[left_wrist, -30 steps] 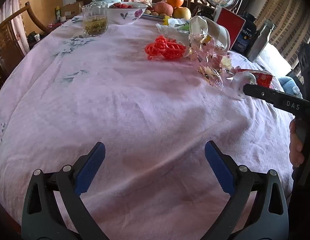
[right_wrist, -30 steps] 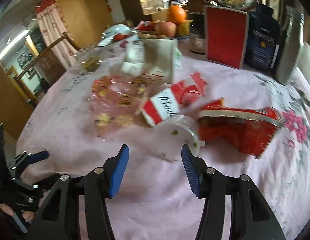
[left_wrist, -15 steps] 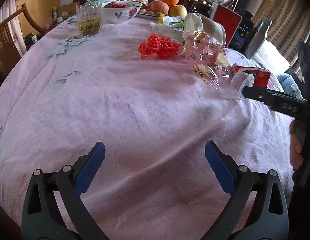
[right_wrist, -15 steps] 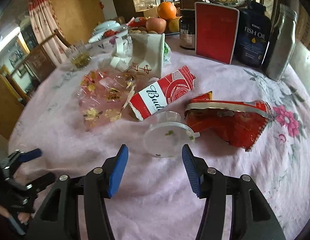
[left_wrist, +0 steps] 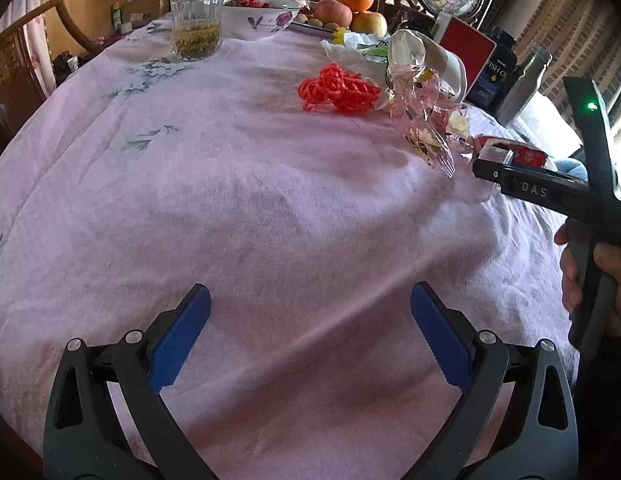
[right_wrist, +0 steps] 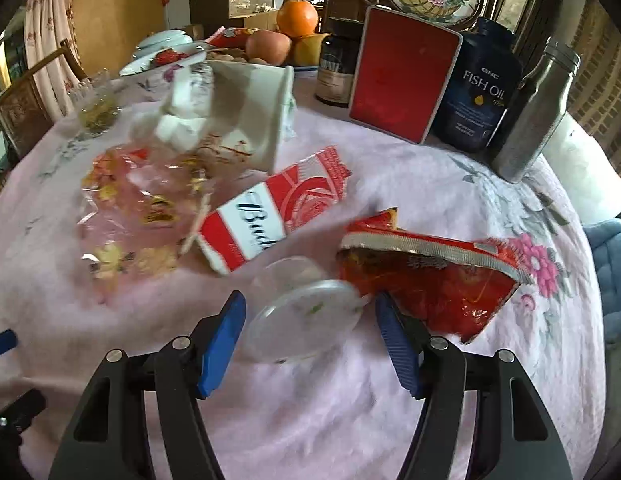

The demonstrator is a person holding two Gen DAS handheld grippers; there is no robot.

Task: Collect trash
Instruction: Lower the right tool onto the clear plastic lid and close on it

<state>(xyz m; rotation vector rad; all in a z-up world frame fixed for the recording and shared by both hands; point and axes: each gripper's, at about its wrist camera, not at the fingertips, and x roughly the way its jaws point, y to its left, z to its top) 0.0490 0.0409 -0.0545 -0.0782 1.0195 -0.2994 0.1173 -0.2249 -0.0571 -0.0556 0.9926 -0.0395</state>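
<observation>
Right wrist view: right hand-held gripper (right_wrist: 310, 338) is opening its jaws around a clear plastic lid (right_wrist: 306, 320), pads not pressing it. Lid is lying near on the pink tabletop (right_wrist: 390, 160), a red snack bag (right_wrist: 426, 280) just right, a red-and-white wrapper (right_wrist: 270, 220) behind. Left hand-held gripper (left_wrist: 310, 336) is hanging open, empty.

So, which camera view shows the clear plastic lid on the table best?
The right wrist view: the clear plastic lid lies close and nearly whole between the opening jaws of the right gripper, not yet touched by the pads. In the left wrist view, only a small edge of it shows behind that gripper.
</observation>
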